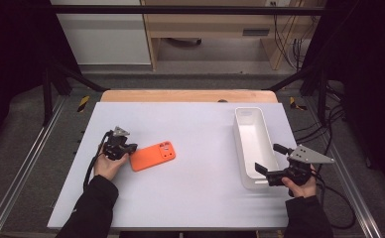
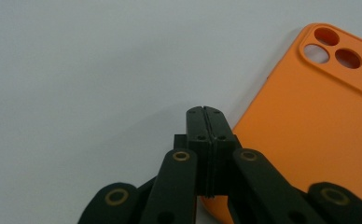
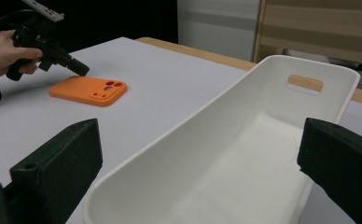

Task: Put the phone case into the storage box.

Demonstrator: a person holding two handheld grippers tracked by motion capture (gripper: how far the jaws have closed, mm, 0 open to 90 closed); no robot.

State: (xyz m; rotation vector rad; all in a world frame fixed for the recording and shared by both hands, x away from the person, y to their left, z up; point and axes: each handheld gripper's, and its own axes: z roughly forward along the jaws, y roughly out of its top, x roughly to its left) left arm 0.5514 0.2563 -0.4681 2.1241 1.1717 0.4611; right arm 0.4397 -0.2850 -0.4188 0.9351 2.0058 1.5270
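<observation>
Left gripper [image 1: 131, 148]: we see jaws pressed together, empty, tips at the 9 o'clock edge of the orange phone case [image 1: 153, 156] | case: flat on the white table [image 1: 190, 198], left of centre (camera cutouts toward 3 o'clock) | right gripper [image 1: 270, 159]: jaws wide apart, astride the near end of the white bin [image 1: 252, 144], holding nothing.

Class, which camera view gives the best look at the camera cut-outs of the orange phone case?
The left gripper view: the orange phone case is close, its three cut-outs large. The high view shows the whole case small on the white table; the right gripper view shows it far off.
</observation>
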